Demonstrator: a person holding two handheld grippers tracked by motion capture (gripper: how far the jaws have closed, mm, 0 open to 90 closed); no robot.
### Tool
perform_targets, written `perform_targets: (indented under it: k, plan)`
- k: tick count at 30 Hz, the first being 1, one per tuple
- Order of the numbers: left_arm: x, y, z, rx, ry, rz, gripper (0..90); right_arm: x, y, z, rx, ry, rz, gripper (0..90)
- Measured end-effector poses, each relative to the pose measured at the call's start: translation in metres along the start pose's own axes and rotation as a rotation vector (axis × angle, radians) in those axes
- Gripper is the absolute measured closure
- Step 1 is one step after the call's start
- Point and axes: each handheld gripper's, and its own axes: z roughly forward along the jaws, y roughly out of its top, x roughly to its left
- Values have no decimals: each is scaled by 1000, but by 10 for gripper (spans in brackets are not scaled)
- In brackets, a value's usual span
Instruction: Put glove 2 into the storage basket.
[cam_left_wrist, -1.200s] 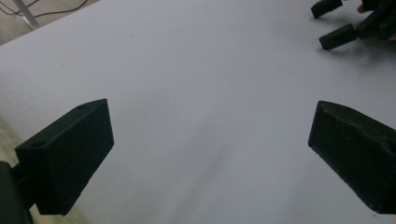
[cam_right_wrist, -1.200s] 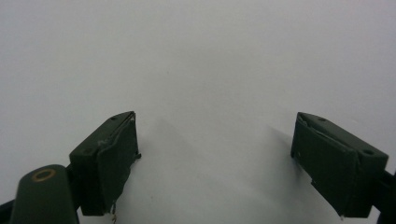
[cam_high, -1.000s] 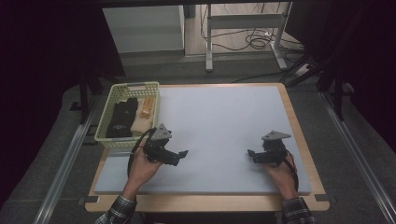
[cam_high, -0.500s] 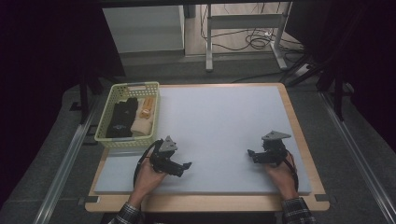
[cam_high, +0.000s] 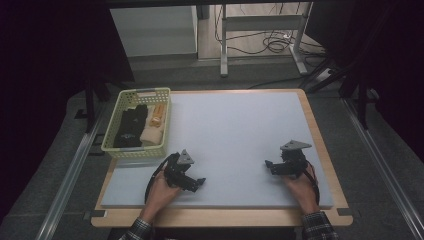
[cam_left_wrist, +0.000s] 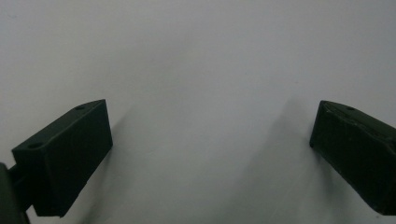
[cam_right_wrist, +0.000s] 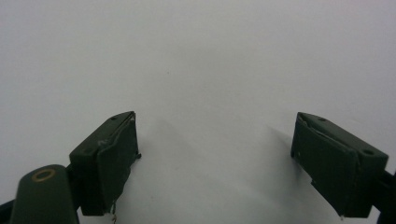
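Note:
My left gripper (cam_high: 199, 181) rests low over the front left of the pale grey mat (cam_high: 235, 130), held in a hand, its tips pointing right. In the left gripper view the left gripper (cam_left_wrist: 210, 154) has its jaws wide apart with bare mat between them. My right gripper (cam_high: 268, 165) sits at the front right of the mat, tips pointing left. The right gripper (cam_right_wrist: 215, 154) is open too, nothing between its jaws.
A yellow-green mesh basket (cam_high: 116, 141) stands at the left edge of the table, holding black cloth (cam_high: 129, 127), a cream folded item (cam_high: 152, 134) and an orange object (cam_high: 158, 112). The wooden table edge (cam_high: 220, 219) frames the mat. Cables lie on the floor beyond.
My left gripper has slid toward the front edge of the mat and a little right. The right gripper has stayed where it was.

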Motion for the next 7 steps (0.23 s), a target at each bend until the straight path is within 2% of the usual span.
perform_targets:
  k: [7]
  plan:
    - [0,0,0,2,2,1,0,0,0,0,1,3,2,145]
